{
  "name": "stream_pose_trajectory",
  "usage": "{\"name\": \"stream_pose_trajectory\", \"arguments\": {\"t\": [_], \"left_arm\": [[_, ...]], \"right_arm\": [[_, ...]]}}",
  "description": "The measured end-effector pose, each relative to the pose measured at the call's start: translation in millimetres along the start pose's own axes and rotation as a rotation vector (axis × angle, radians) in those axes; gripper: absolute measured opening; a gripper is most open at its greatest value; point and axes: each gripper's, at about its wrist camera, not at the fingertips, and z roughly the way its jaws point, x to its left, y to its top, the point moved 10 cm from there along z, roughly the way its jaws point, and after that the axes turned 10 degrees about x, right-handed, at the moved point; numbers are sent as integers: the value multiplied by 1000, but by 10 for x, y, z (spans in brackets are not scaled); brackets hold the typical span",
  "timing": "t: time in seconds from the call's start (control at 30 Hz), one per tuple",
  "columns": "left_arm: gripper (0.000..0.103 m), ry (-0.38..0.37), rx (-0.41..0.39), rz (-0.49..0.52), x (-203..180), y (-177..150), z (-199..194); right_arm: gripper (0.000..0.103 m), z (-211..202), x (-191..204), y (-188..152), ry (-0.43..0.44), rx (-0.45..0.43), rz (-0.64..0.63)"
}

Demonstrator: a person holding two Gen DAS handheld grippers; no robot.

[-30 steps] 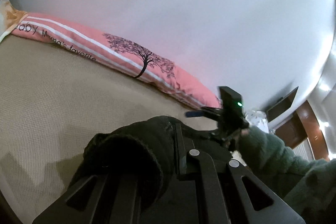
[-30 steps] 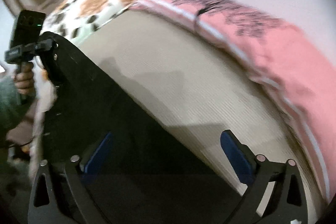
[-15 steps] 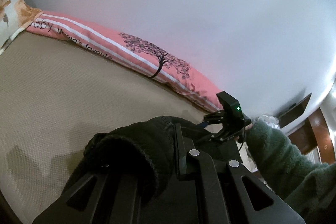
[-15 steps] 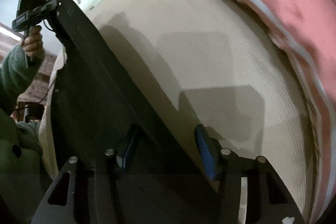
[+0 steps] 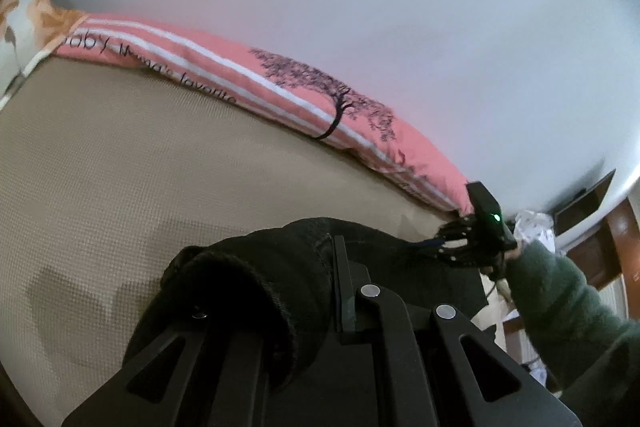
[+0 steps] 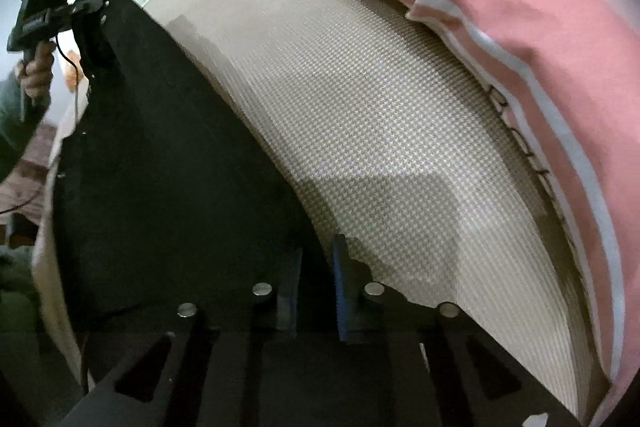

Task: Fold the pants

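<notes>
Beige waffle-weave mattress (image 6: 380,115) carries our black pants (image 6: 160,167), stretched along its near edge btwn both grippers so we can fold evenly. Right gripper (image 6: 316,291) pinches one end, left gripper (image 5: 280,291) clamps the bunched waistband, w/ cloth taut.
</notes>
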Motion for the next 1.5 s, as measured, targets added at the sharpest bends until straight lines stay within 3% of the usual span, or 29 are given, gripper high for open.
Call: {"name": "stream_pose_trajectory", "arguments": {"t": [0.4, 0.67, 0.8, 1.07, 1.37, 1.5], "left_arm": [[7, 50, -15, 31, -30, -104, -36], [8, 17, 19, 143, -305, -394, -355], [8, 18, 54, 214, -462, -646, -523], [9, 45, 157, 322, -567, -1408, -684], [13, 100, 296, 271, -197, -2337, -511], [24, 168, 340, 242, -16, -2576, -434]], "right_arm": [[6, -289, 186, -103, -241, -64, 104], [6, -863, 627, -456, -378, -185, 149], [6, -1011, 1038, -730, -422, -216, 165], [6, -822, 1618, -1421, -335, -204, 237], [6, -122, 2123, -1908, -229, -123, 292], [6, 101, 2144, -1956, -236, -83, 298]]}}
